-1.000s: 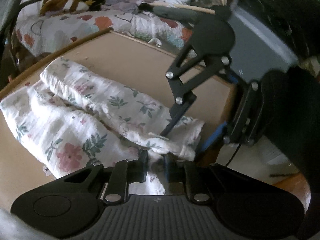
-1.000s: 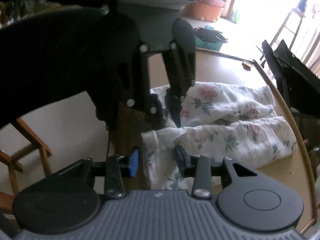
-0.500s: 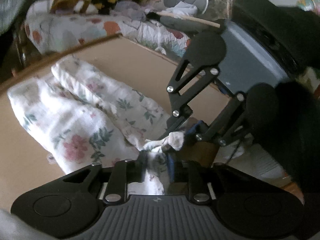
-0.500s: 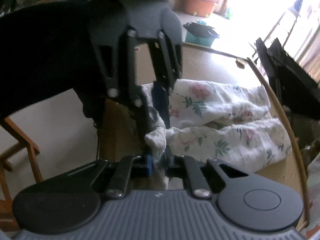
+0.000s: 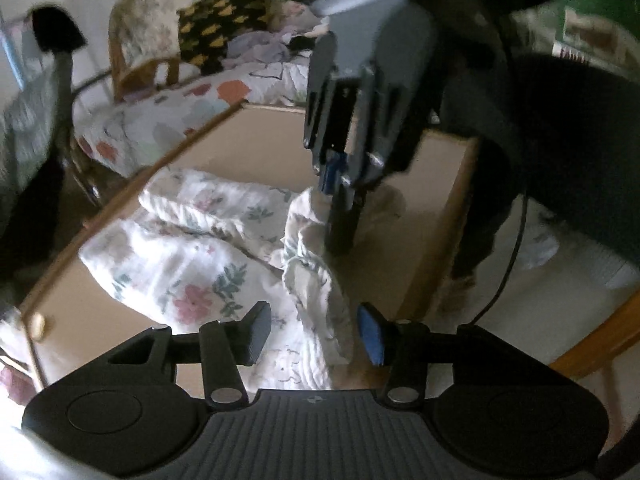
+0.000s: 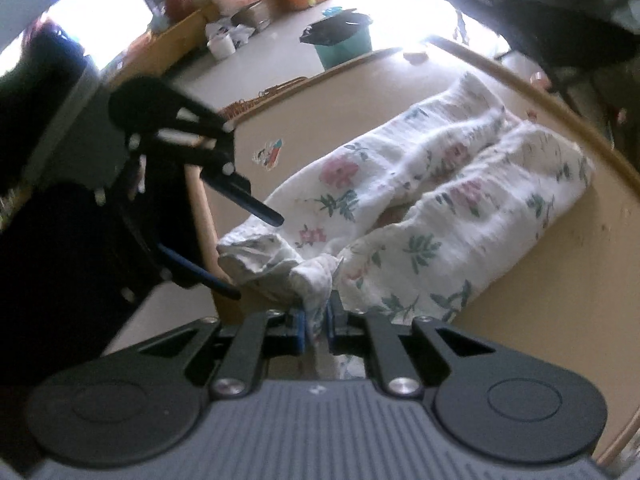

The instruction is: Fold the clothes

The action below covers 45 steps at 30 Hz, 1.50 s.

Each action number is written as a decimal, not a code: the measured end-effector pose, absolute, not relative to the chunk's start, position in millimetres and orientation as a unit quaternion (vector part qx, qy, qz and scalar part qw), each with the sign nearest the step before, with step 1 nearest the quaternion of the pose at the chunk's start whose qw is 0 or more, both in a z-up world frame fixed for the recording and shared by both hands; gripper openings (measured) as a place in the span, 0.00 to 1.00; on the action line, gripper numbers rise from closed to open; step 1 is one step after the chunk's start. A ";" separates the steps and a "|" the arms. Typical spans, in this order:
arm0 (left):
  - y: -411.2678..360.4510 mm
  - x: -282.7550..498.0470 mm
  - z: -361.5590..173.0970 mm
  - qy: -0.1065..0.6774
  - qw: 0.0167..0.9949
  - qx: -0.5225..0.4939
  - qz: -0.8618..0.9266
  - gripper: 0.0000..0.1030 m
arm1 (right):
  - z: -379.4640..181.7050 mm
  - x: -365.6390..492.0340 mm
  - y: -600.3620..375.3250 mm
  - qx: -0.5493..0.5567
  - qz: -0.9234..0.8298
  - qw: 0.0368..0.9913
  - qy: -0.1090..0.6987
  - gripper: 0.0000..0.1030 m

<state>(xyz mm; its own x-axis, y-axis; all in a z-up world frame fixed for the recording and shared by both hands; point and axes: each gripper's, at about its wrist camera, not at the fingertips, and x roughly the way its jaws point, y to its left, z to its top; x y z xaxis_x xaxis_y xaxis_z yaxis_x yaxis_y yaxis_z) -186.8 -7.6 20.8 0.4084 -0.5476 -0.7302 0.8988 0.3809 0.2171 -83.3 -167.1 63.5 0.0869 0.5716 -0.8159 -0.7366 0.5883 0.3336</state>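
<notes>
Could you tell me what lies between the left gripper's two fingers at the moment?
A bunched end of the floral cloth runs up between the left gripper's spread fingers, touching neither pad; this shows in the left wrist view.

Place: a lived-in home room.
Beyond the tongs: floral bedding, a patterned cushion, a green bin.

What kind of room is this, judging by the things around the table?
Probably a lived-in room of a home, perhaps a bedroom or living room. A bed or sofa under a patterned sheet stands beside the table, a black-and-yellow cushion leans behind, and a green bin stands on the floor.
</notes>
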 end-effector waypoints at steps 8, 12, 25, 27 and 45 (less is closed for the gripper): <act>-30.1 -197.2 15.9 0.280 0.772 0.362 -0.441 0.48 | 62.1 -69.0 -182.6 0.013 0.435 0.720 0.541 0.10; -36.3 -192.1 13.1 0.289 0.773 0.378 -0.419 0.29 | 60.9 -68.2 -184.8 0.021 0.434 0.718 0.544 0.10; -30.7 -165.3 32.5 0.372 0.769 0.281 -0.438 0.08 | 75.2 -113.2 -156.5 -0.183 0.464 0.742 0.448 0.11; -28.2 -164.0 34.0 0.386 0.770 0.257 -0.438 0.08 | 76.0 -127.6 -151.5 -0.230 0.468 0.742 0.421 0.12; -47.3 -128.1 21.4 0.475 0.752 0.144 -0.433 0.08 | 53.6 -225.8 -141.3 -0.437 0.412 0.758 0.255 0.41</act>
<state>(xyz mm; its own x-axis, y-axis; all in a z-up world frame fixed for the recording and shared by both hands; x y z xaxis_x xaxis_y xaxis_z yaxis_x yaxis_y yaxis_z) -128.1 -47.2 21.4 0.1721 -0.5150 -0.8397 0.7886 0.5829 -0.1958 -225.8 -141.3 53.6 0.5308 0.4006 -0.7468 -0.8471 0.2784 -0.4528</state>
